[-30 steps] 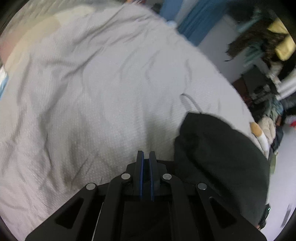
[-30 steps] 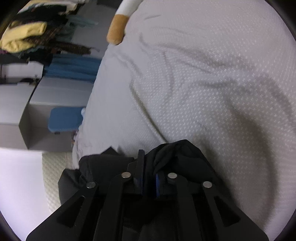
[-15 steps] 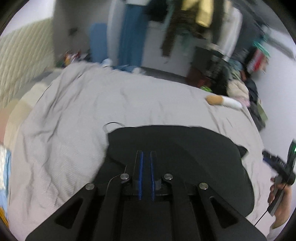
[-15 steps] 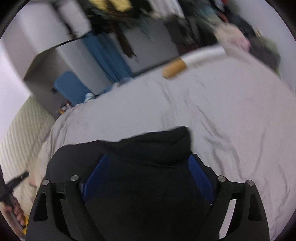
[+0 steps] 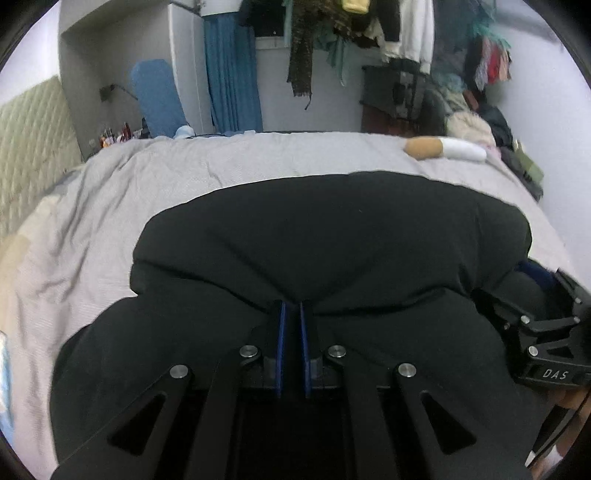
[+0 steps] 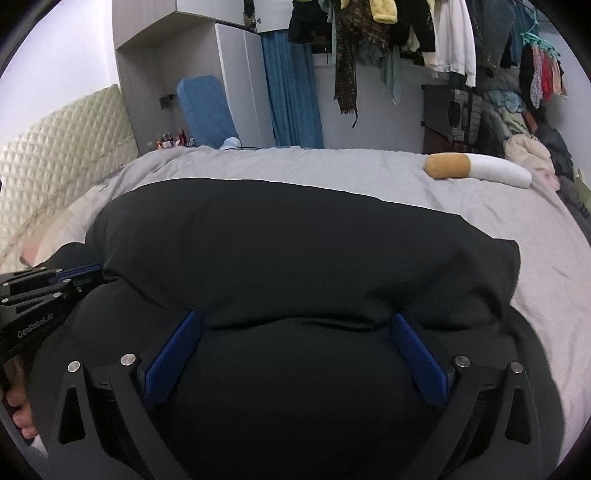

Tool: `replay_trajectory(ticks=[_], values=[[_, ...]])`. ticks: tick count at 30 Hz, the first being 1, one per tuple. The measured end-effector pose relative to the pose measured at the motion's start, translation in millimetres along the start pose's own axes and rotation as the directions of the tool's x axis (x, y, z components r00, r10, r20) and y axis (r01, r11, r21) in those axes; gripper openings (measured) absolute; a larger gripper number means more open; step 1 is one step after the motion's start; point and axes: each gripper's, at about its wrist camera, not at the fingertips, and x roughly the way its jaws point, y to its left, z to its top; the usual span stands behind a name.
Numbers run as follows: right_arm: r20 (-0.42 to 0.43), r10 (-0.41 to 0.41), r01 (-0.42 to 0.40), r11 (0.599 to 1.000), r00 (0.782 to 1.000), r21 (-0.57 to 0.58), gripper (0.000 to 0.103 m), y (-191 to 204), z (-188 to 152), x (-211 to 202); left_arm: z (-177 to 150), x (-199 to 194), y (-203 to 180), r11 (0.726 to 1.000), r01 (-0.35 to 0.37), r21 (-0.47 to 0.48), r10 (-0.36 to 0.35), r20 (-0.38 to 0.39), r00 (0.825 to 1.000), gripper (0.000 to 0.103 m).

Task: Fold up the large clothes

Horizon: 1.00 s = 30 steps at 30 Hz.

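Note:
A large black garment [image 5: 332, 236] lies spread over the near half of the grey bed [image 5: 184, 173]; it also fills the right wrist view [image 6: 295, 251]. My left gripper [image 5: 290, 310] is shut, its blue pads pinching a ridge of the black cloth at the near edge. My right gripper [image 6: 295, 328] is open wide, its blue pads [image 6: 173, 354] apart with the black cloth lying between them. The right gripper also shows at the right edge of the left wrist view [image 5: 535, 314], and the left gripper at the left edge of the right wrist view [image 6: 77, 273].
A brown and white bolster pillow [image 6: 476, 168] lies at the bed's far right corner. A quilted headboard [image 6: 55, 147] is at the left. Hanging clothes [image 6: 406, 33], a blue curtain [image 6: 295, 92] and piled clothes [image 5: 480, 129] stand beyond the bed.
Both grippers swung up from looking down at the sheet to looking across the bed. The black garment went from a bunched heap to spread out. The right gripper opened and let go of the cloth.

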Motion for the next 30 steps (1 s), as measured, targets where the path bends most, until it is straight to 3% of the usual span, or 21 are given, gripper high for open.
replay_trajectory(ticks=[9, 16, 20, 22, 24, 26, 30], values=[[0.017, -0.017, 0.017, 1.000, 1.000, -0.019, 0.103, 0.0, 10.0, 33.3, 7.4, 25.5, 4.0, 0.999, -0.042, -0.021, 0.043, 0.045, 0.998, 0.007], [-0.008, -0.011, 0.011, 1.000, 1.000, -0.018, 0.103, -4.5, 17.7, 18.7, 13.6, 2.2, 25.9, 0.995, 0.045, -0.088, -0.049, -0.047, 0.998, 0.008], [0.019, -0.018, 0.018, 1.000, 1.000, -0.005, 0.103, -16.5, 19.3, -4.9, 10.2, -27.0, 36.1, 0.997, -0.013, -0.082, 0.015, 0.022, 1.000, 0.010], [0.032, -0.039, 0.040, 0.999, 0.999, -0.008, 0.103, -27.3, 19.3, -18.4, 6.9, -40.4, 46.1, 0.994, -0.015, -0.111, 0.020, 0.046, 0.999, 0.034], [0.037, -0.064, 0.065, 0.998, 0.997, -0.005, 0.103, -40.0, 17.7, -30.4, 2.5, -50.7, 55.5, 0.989, 0.012, -0.145, 0.000, 0.081, 0.997, 0.089], [0.040, -0.086, 0.087, 0.996, 0.995, -0.007, 0.103, -50.1, 15.1, -38.1, -0.1, -55.3, 61.2, 0.988, 0.024, -0.156, -0.006, 0.111, 0.994, 0.097], [0.053, -0.130, 0.130, 0.991, 0.990, -0.003, 0.103, -73.2, 8.9, -47.7, -0.2, -45.4, 58.4, 0.993, -0.025, -0.116, 0.037, 0.102, 0.994, 0.098]])
